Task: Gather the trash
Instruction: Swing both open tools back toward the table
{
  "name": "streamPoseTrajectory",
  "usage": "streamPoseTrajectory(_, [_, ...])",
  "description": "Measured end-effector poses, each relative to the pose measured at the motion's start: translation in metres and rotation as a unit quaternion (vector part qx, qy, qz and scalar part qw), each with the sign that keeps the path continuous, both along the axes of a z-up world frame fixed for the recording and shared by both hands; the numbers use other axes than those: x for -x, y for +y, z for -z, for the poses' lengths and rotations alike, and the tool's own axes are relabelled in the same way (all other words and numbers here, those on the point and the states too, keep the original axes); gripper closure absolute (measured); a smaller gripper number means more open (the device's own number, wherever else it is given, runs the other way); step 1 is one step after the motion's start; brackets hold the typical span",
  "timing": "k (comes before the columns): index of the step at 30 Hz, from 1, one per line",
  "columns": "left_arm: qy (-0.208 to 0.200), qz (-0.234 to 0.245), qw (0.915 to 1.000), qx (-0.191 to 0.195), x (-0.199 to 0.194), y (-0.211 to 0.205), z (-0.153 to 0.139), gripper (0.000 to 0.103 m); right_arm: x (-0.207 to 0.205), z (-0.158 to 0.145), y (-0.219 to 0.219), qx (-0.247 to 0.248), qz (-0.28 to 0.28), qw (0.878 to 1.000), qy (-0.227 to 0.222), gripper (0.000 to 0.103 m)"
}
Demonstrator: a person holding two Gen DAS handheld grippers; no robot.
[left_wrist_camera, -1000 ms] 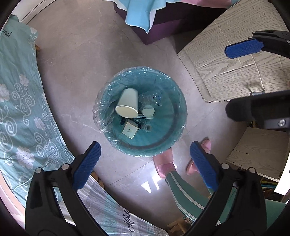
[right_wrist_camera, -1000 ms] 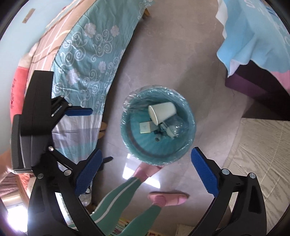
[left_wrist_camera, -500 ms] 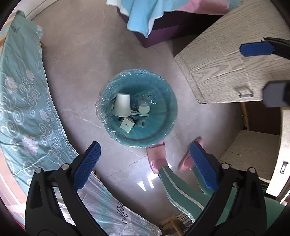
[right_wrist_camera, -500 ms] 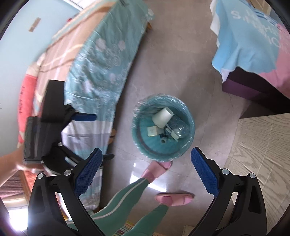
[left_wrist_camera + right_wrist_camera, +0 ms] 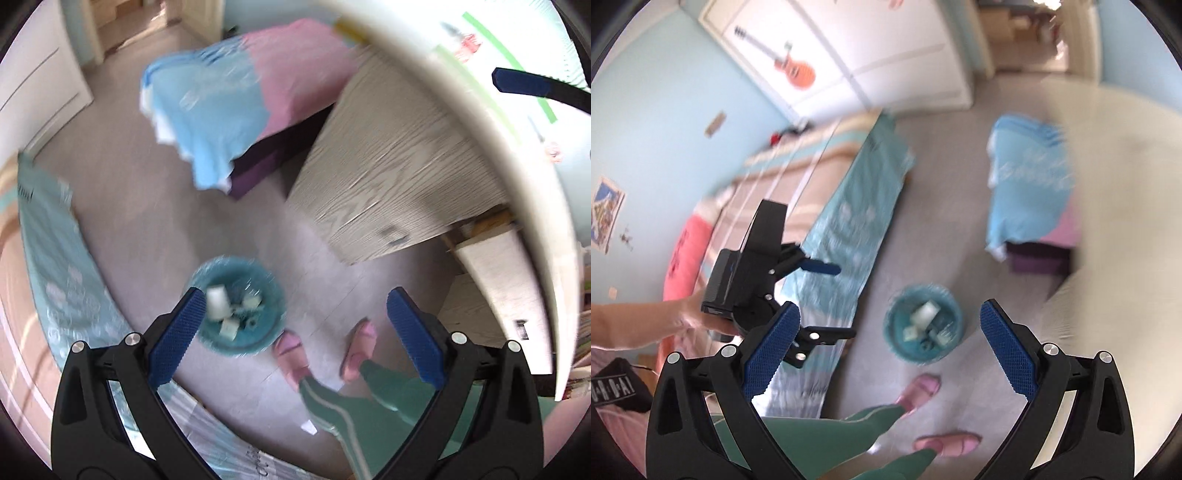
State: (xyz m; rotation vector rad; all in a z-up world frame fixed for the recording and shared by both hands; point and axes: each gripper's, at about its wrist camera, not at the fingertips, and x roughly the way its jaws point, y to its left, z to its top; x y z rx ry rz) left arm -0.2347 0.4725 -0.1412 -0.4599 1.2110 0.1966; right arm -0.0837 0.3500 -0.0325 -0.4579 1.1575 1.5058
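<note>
A teal bin point(image 5: 240, 306) lined with clear plastic stands on the grey floor, far below both grippers. It holds a white paper cup point(image 5: 217, 298), a small box and other scraps. It also shows in the right wrist view point(image 5: 923, 325). My left gripper point(image 5: 295, 336) is open and empty, high above the floor. My right gripper point(image 5: 890, 350) is open and empty too. The left gripper also shows in the right wrist view point(image 5: 827, 295), held in a hand at the left. Both views are blurred.
A bed with a teal floral cover point(image 5: 55, 277) runs along the left. A blue and pink cloth point(image 5: 236, 96) drapes a purple box. A wooden cabinet door point(image 5: 399, 177) and a white desk edge point(image 5: 491, 122) are on the right. Feet in pink slippers point(image 5: 291, 350) stand beside the bin.
Both grippers have risen well away from the bin, which now looks much smaller. The views have tilted up to show walls and a wardrobe. Both stay open.
</note>
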Motion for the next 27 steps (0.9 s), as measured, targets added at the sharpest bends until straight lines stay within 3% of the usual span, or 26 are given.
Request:
streamPoseTrajectory(6, [-0.044, 0.064, 0.9969, -0.009, -0.066, -0.047, -0.062, 0.007, -0.048, -0.056, -0.100, -0.036, 0.095, 0.993, -0.059, 0.006])
streamPoseTrajectory(10, [-0.071, 0.134, 0.9881, -0.025, -0.117, -0.097, -0.095, 0.007, -0.082, -0.071, -0.181, -0.030, 0.184, 0.978, -0.091, 0.006])
streamPoseTrajectory(18, [-0.115, 0.247, 0.9618, -0.027, -0.224, -0.215, -0.129, 0.007, -0.132, -0.065, -0.339, 0.017, 0.351, 0.929, -0.114, 0.006])
streamPoseTrajectory(22, [-0.128, 0.290, 0.9478, -0.034, -0.276, -0.257, -0.139, 0.007, -0.151, -0.057, -0.399, 0.030, 0.397, 0.910, -0.112, 0.006])
streamPoseTrajectory(27, [-0.134, 0.337, 0.9304, -0.051, -0.331, -0.301, -0.144, 0.007, -0.171, -0.050, -0.444, 0.042, 0.430, 0.895, -0.114, 0.006])
